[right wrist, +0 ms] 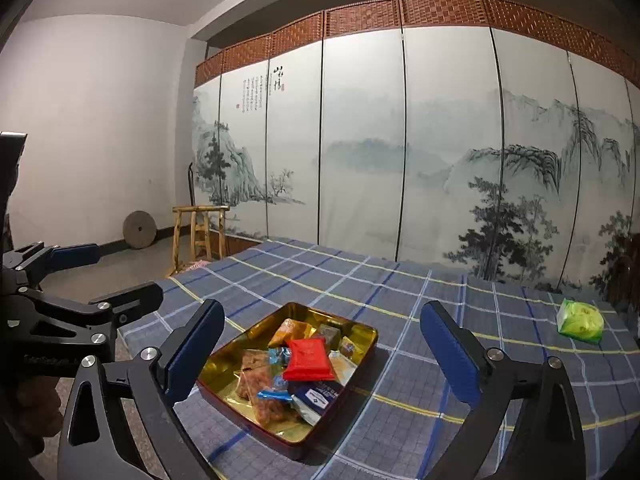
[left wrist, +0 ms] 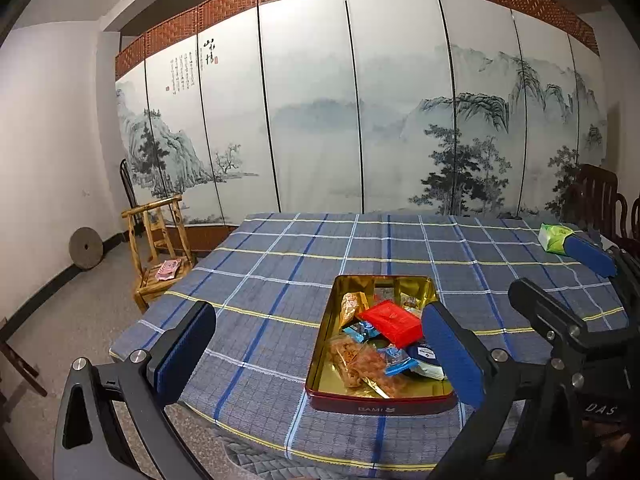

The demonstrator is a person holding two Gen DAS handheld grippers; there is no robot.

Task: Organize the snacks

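A gold-lined tin (left wrist: 320,356) (right wrist: 362,330) with a dark red wall sits on the checked tablecloth. It holds several wrapped snacks, with a red packet (left wrist: 390,322) (right wrist: 309,360) on top. A green snack packet (left wrist: 554,237) (right wrist: 580,321) lies alone on the cloth at the far right. My left gripper (left wrist: 320,356) is open and empty, held above the tin's near end. My right gripper (right wrist: 322,354) is open and empty, above and before the tin. The right gripper's blue finger (left wrist: 588,255) shows in the left wrist view, close to the green packet.
The blue checked table (left wrist: 280,264) (right wrist: 500,360) fills the foreground. A wooden chair (left wrist: 160,252) (right wrist: 200,236) stands off its left corner with a pink item on the seat. A dark chair (left wrist: 596,196) stands at the far right. A painted folding screen is behind.
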